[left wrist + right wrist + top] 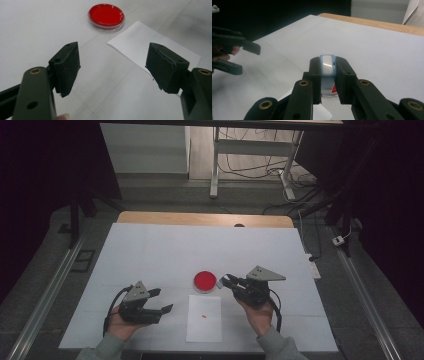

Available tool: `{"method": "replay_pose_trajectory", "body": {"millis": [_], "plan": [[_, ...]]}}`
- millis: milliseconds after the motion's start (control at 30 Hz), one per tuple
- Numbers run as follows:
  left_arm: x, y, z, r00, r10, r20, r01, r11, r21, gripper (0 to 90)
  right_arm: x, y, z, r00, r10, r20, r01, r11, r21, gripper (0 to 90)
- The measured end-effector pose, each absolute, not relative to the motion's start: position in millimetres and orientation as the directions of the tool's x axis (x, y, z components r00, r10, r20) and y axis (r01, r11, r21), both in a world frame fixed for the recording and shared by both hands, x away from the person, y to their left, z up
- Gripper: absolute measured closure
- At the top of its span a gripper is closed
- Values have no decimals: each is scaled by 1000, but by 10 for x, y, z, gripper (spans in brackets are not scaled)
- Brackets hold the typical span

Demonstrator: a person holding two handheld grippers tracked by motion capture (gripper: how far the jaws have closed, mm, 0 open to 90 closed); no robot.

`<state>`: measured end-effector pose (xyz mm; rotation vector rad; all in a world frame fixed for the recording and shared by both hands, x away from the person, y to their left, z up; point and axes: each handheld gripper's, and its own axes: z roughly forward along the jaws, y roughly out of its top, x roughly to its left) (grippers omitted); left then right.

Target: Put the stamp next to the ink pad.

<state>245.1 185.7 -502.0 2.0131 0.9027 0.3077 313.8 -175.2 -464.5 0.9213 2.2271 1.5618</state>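
My left gripper (159,301) hovers low over the white-covered table (150,250) at the near left, its jaws spread wide with nothing between them. In the left gripper view the black pads (67,65) frame bare table, with the round clear dish with a red filling (106,15) ahead and the white sheet of paper (140,46) to the right of the gap.

Moving right, that paper (204,319) lies flat near the front edge and carries a tiny red mark (204,315). The dish (205,281) sits just beyond the paper's far edge — shallow, thin-walled, probably light and rigid plastic, I judge. It would slide easily on this smooth cover and could crack under a hard squeeze, so I would take it across the rim with gentle pressure and keep it level.

Further right, my right gripper (224,281) sits just beside the dish, its jaws pressed onto a small pale-blue and white block-shaped object (327,65), held upright between the pads. Its glossy top looks like hard plastic, so I expect it to be light, stiff and a little slippery — the grip on its flat sides looks sound. What the object is I cannot tell.
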Motion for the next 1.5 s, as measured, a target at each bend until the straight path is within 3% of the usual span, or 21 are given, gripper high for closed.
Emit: {"method": "replay_pose_trajectory", "body": {"millis": [300,733,1133,1233,1367,1500], "plan": [[2304,2152,-5091,665,735,-133,517,-324,793,275,3223,-1704,-4713,-790,612,43,296,319,901,754],[2273,2285,-5139,634,761,-139,540,-307,784,273,3472,-1644,-4901,-753,657,-34,353,447,822,752],[2283,2294,-5169,624,770,-137,552,-310,774,269,3542,-1646,-5011,-742,669,-45,388,483,785,743],[2279,2292,-5167,624,769,-135,551,-311,774,268,3549,-1647,-5021,-740,671,-46,390,484,783,672],[2282,2299,-5168,621,772,-134,551,-309,775,266,3532,-1672,-4984,-726,687,-38,383,449,807,469],[2283,2311,-5168,617,775,-137,553,-303,777,265,3459,-1769,-4901,-725,688,-27,353,405,844,413]]}}
